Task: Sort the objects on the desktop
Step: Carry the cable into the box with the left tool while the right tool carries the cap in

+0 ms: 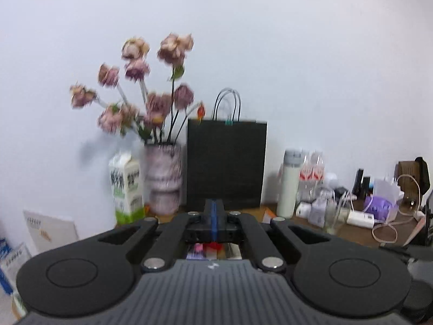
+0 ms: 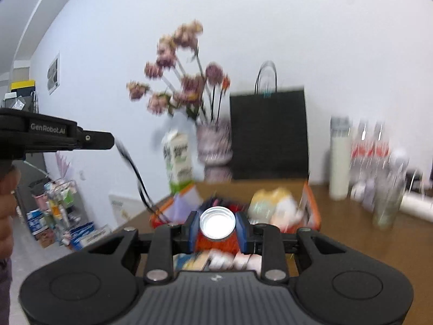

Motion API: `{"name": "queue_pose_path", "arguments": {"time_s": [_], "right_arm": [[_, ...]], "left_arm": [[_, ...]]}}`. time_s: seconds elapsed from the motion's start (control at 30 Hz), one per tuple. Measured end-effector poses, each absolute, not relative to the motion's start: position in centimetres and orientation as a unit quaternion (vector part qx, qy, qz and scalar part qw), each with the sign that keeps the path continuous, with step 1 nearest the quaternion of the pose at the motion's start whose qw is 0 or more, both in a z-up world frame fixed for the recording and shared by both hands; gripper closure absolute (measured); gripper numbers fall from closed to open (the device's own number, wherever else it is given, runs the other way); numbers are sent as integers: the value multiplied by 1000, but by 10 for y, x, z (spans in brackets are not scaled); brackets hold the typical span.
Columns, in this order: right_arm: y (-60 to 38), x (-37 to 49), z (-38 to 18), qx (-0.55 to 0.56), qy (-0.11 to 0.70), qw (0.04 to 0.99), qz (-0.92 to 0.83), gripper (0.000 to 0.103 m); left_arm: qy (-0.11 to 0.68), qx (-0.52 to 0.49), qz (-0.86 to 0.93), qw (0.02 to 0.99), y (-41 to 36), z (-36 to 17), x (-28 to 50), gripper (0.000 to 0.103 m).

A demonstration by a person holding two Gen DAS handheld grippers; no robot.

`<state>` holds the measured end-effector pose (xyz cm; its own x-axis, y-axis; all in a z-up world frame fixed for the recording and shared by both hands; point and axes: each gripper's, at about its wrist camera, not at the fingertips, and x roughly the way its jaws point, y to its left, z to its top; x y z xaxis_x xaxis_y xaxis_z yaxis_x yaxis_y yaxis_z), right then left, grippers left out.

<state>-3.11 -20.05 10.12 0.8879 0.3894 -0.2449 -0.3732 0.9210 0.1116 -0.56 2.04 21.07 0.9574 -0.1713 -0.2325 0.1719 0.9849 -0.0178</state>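
"GenRobot.AI" in pale letters on side of left gripper point(image 2: 56, 135), seen from right wrist cam; only legible text. Dark print on milk carton point(image 1: 125, 189), front & side panels, too blurred to read. Red/white labels on bottles point(image 1: 312, 174): illegible. Faint lines on white card point(image 1: 50, 227) leaning at wall: unreadable. Wall notice point(image 2: 53, 73): too small.

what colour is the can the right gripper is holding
Red-orange body with a silver end, clamped in the right hand-held gripper. The can shows best in the right wrist view.
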Motion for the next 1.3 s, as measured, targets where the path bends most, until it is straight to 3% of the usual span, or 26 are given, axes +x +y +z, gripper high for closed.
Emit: {"name": "queue_pose_path", "arguments": {"time_s": [0.13, 0.3, 0.33, 0.37, 0.43, 0.5, 0.7, 0.77, 0.83, 1.07, 1.3], "right_arm": [[-210, 6, 136, 12, 95, 979, 177, 76], [-222, 61, 128, 18, 137, 978, 156, 76], [-224, 62, 119, 21, 144, 977, 159, 76], [-225, 63, 107, 24, 153, 974, 166, 76], [-226, 61, 82, 29, 179, 967, 178, 76], [-224, 60, 59, 36, 205, 961, 183, 76], [-206, 49, 19, 61, 253, 943, 208, 76], [-198, 42, 16, 55, 253, 941, 218, 76], [-193, 37, 15, 53, 253, 941, 220, 76], [-198, 22, 24, 56, 242, 945, 213, 76], [-199, 43, 67, 43, 191, 960, 199, 76]], "left_arm": [[119, 25, -91, 988, 20, 213, 41, 102], [197, 44, -100, 974, 36, 140, 66, 93], [216, 47, -97, 970, 41, 121, 62, 76], [233, 47, -96, 966, 47, 105, 59, 47], [256, 41, -89, 962, 60, 75, 53, 29], [286, 44, -71, 955, 70, 47, 55, 30], [384, 8, -48, 922, 82, 8, 101, 52], [389, 16, -47, 920, 78, 11, 105, 99], [393, 4, -33, 919, 78, 18, 98, 100], [276, -11, -60, 959, 62, 97, 47, 100], [207, -12, -63, 976, 47, 170, 85, 100]]}}
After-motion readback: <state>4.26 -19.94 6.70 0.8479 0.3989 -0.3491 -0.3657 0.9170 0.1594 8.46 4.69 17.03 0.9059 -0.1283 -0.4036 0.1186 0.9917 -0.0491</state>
